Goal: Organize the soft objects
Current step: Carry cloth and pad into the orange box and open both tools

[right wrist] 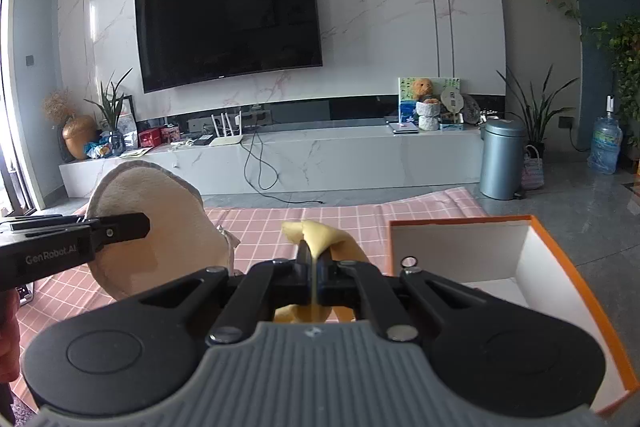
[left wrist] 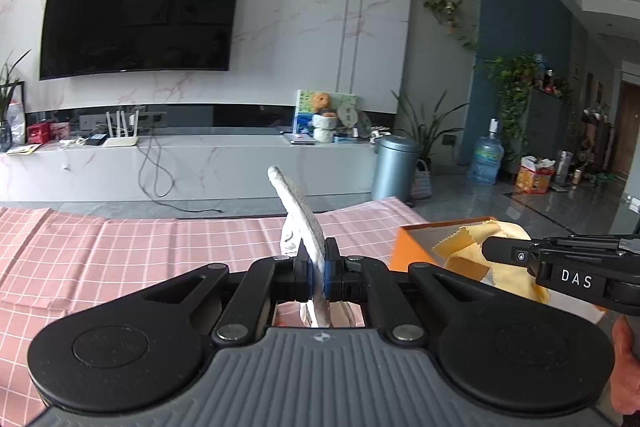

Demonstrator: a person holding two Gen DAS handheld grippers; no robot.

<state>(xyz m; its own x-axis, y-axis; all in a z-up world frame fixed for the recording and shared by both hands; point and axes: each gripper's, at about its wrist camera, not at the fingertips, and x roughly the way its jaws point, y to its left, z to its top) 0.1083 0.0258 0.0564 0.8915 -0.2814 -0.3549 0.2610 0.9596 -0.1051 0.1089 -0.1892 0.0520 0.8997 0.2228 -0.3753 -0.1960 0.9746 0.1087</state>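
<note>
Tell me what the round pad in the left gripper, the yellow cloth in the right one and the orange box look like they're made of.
Round pad: soft felt or fleece, apparently; matte, fuzzy cream face, grey stitched edge.
Yellow cloth: thin woven or microfibre fabric, probably; it droops in folds and has a zigzag-cut edge.
Orange box: likely cardboard; stiff, straight thin walls, matte orange outside, white inside.

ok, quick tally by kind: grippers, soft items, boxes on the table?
Grippers: 2, the left gripper and the right gripper
Soft items: 2, a round grey pad in the left, a yellow cloth in the right
Boxes: 1, the orange box
Total: 5
</note>
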